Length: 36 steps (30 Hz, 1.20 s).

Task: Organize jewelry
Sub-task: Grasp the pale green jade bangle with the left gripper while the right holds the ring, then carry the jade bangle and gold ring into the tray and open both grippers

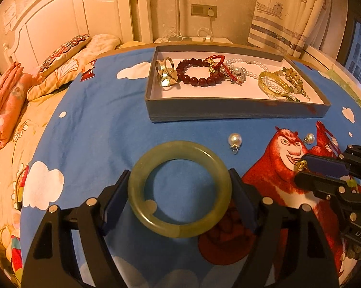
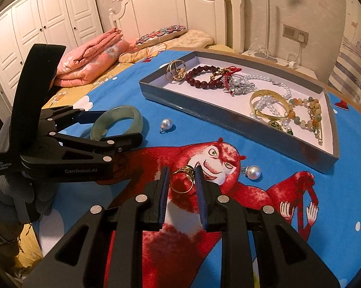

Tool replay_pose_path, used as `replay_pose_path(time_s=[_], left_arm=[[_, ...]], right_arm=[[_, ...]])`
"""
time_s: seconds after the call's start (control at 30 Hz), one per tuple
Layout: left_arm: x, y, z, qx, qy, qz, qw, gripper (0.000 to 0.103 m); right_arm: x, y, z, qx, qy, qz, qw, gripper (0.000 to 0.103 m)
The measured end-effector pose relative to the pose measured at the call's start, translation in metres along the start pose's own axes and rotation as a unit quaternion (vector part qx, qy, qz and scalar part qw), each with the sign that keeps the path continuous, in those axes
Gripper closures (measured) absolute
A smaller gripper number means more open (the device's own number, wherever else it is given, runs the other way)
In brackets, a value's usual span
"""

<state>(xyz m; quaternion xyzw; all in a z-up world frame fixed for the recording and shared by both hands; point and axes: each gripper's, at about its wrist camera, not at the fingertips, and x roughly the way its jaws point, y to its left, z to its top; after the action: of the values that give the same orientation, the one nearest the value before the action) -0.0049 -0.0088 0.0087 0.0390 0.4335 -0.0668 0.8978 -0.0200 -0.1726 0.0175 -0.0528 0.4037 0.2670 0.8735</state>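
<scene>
A pale green jade bangle (image 1: 180, 225) (image 2: 116, 117) sits between the fingers of my left gripper (image 1: 180, 172) (image 2: 120, 126); both pads press on its outer rim, so the gripper is shut on it. My right gripper (image 2: 182, 169) (image 1: 300, 167) is shut on a small gold ring (image 2: 181, 180) just above the blue cartoon cloth (image 1: 96, 132). Two pearl earrings (image 1: 235, 140) (image 1: 310, 138) lie loose on the cloth between the grippers and the grey tray (image 1: 228, 110) (image 2: 204, 115). In the tray lie a dark red bead bracelet (image 1: 197, 72), a gold bangle (image 1: 272, 85), pearls and other pieces.
A folded pink quilt (image 2: 91, 57) and an embroidered pillow (image 2: 161, 33) lie on the bed to the left, before a white headboard. A gloved hand (image 2: 12, 192) holds the left gripper. A bedside table with chargers (image 1: 204, 39) and a curtain stand behind the tray.
</scene>
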Motion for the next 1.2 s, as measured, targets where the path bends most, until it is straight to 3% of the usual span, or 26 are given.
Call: replay_pose_path(time_s=[0.77, 1.2], left_arm=[[-0.031, 0.001, 0.003, -0.024, -0.057, 0.02, 0.9979, 0.025], [-0.033, -0.019, 0.045, 0.001, -0.094, 0.014, 0.9955, 0.025]], right_arm=[[-0.019, -0.009, 0.002, 0.033, -0.048, 0.002, 0.998, 0.081], [-0.028, -0.037, 0.046, 0.034, -0.091, -0.034, 0.995, 0.081]])
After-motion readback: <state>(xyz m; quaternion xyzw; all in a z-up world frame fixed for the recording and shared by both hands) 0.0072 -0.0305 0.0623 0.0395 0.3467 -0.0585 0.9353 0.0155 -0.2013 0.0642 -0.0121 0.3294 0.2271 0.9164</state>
